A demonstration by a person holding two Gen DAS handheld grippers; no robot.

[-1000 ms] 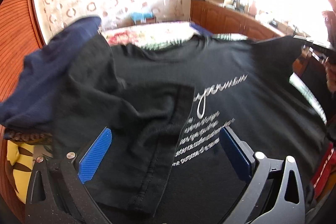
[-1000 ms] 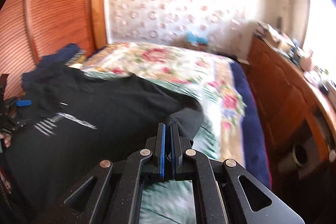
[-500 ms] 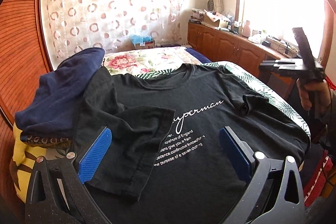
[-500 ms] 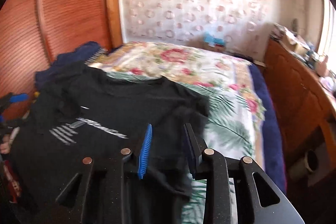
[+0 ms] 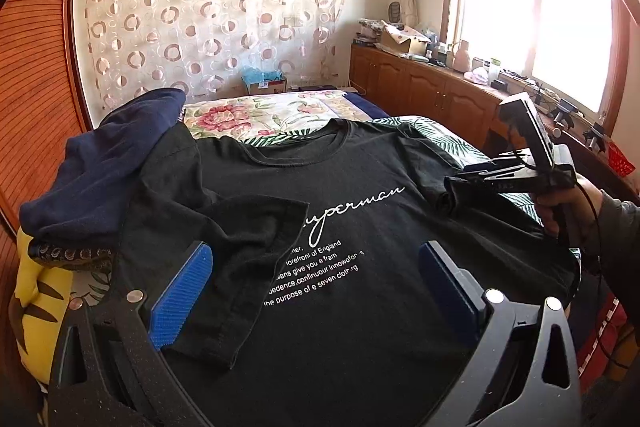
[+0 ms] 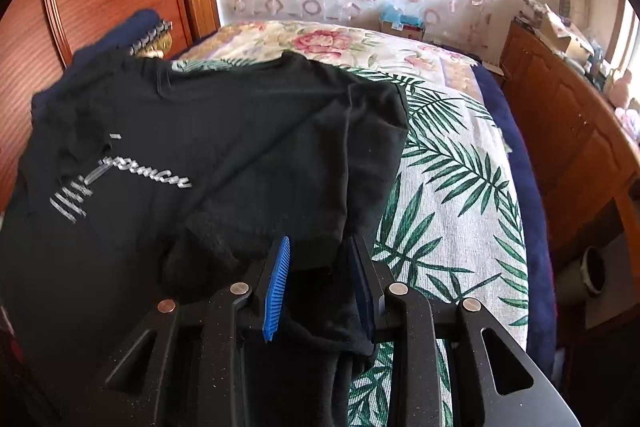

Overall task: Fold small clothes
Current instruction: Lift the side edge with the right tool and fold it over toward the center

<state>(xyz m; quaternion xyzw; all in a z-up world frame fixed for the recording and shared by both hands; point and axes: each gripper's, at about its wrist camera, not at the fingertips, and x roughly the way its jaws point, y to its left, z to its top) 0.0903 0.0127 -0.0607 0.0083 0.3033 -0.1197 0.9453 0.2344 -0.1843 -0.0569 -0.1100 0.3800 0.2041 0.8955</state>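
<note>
A black T-shirt (image 5: 360, 227) with white script lies face up on the bed. Its left sleeve (image 5: 240, 227) is folded inward over the chest. My left gripper (image 5: 314, 255) hovers over the shirt's lower half, jaws wide open and holding nothing. In the right wrist view my right gripper (image 6: 320, 243) is partly open, and the right sleeve (image 6: 312, 187) lies loose between its blue pads (image 6: 278, 279). The left wrist view shows a person's hand (image 5: 568, 203) holding that right gripper (image 5: 452, 187) at the bunched sleeve.
A navy garment (image 5: 108, 163) is heaped on a yellow cushion (image 5: 28, 299) at the left. A leaf-print sheet (image 6: 448, 187) and a floral bedspread (image 5: 256, 111) cover the bed. Wooden cabinets (image 5: 432, 95) line the right wall, and a wooden wardrobe (image 5: 40, 67) stands on the left.
My right gripper, shut on the sleeve a second ago, has opened and sunk toward the bed. My left gripper has drawn back and up, and the shirt now lies flat.
</note>
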